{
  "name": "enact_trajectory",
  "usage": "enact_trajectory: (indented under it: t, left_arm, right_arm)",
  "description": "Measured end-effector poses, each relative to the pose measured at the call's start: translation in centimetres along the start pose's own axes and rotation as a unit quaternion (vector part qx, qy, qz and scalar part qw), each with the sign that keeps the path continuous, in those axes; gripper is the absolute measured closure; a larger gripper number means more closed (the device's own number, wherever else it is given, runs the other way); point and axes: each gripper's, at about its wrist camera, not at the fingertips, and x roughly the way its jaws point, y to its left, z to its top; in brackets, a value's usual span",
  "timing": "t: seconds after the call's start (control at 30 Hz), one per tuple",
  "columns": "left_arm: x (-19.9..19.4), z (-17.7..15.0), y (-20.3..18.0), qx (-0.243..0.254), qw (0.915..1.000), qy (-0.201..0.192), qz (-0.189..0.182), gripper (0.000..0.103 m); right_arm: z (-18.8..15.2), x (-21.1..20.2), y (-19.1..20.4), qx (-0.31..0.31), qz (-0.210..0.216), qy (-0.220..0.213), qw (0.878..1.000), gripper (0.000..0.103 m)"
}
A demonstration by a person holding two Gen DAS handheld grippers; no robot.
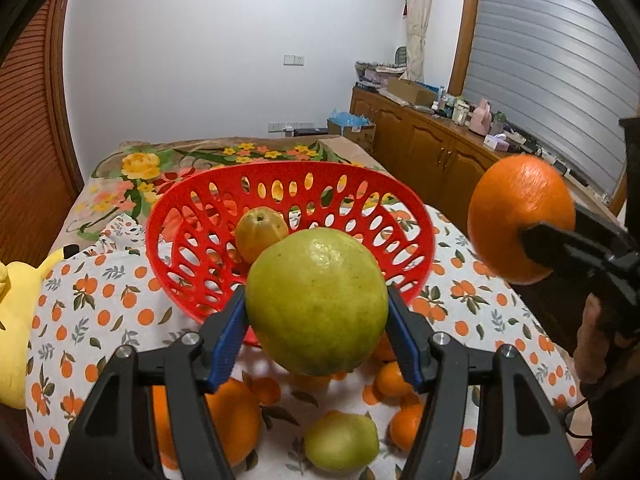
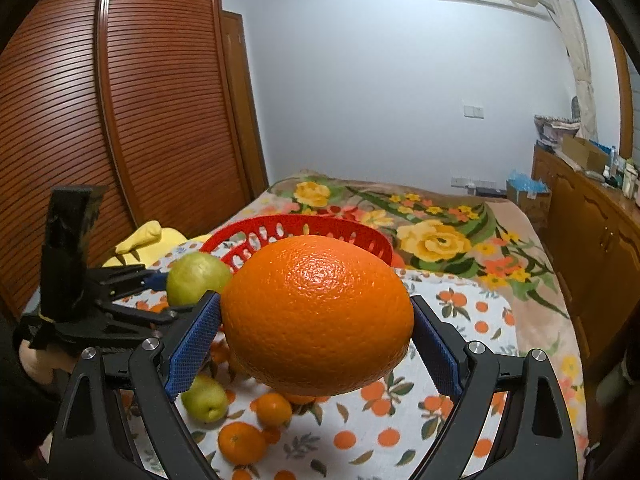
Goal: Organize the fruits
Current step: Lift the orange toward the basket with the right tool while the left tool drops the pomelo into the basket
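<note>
My left gripper (image 1: 317, 320) is shut on a large green pear (image 1: 316, 300), held in the air just in front of the red perforated basket (image 1: 200, 280). A small yellow-green fruit (image 1: 260, 234) lies inside the basket. My right gripper (image 2: 316, 332) is shut on a big orange (image 2: 316, 320), held above the cloth to the right of the basket (image 2: 360, 238). In the left wrist view that orange (image 1: 516, 212) hangs at the right. In the right wrist view the left gripper's pear (image 2: 196, 278) shows at the left.
Loose fruit lies on the orange-print cloth (image 1: 92, 320): a green pear (image 1: 340, 440), small tangerines (image 1: 392, 378) and an orange (image 1: 236, 420). A yellow plush toy (image 1: 16, 320) lies at the left. A wooden wardrobe (image 2: 120, 120) stands left, a cluttered wooden cabinet (image 1: 432, 140) right.
</note>
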Motion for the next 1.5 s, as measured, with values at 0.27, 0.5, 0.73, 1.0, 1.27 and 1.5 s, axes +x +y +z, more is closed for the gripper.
enact_trajectory:
  t: [0.27, 0.5, 0.73, 1.0, 1.27, 1.5]
  left_arm:
    - [1.6, 0.3, 0.1, 0.005, 0.9999, 0.011, -0.001, 0.038]
    - [2.9, 0.4, 0.3, 0.004, 0.9997, 0.024, 0.004, 0.038]
    - [3.8, 0.3, 0.3, 0.000, 0.9994, 0.034, 0.006, 0.038]
    - [4.0, 0.4, 0.5, -0.005, 0.9993, 0.035, 0.006, 0.038]
    - [1.5, 1.0, 1.0, -0.012, 0.9999, -0.006, 0.002, 0.033]
    - [-0.9, 1.0, 2.3, -0.017, 0.9991, -0.035, 0.018, 0.030]
  right_arm:
    - [0.9, 1.3, -0.5, -0.004, 0.001, 0.003, 1.000, 0.010]
    - [1.1, 2.3, -0.8, -0.004, 0.000, 0.009, 1.000, 0.010]
    - [1.4, 3.2, -0.8, -0.007, -0.001, 0.015, 1.000, 0.010]
    - [1.6, 3.7, -0.6, -0.012, 0.000, 0.018, 1.000, 0.010]
    - [2.0, 4.5, -0.2, -0.021, 0.000, 0.023, 1.000, 0.010]
    - [2.3, 6.0, 0.6, -0.035, 0.003, 0.032, 0.999, 0.010]
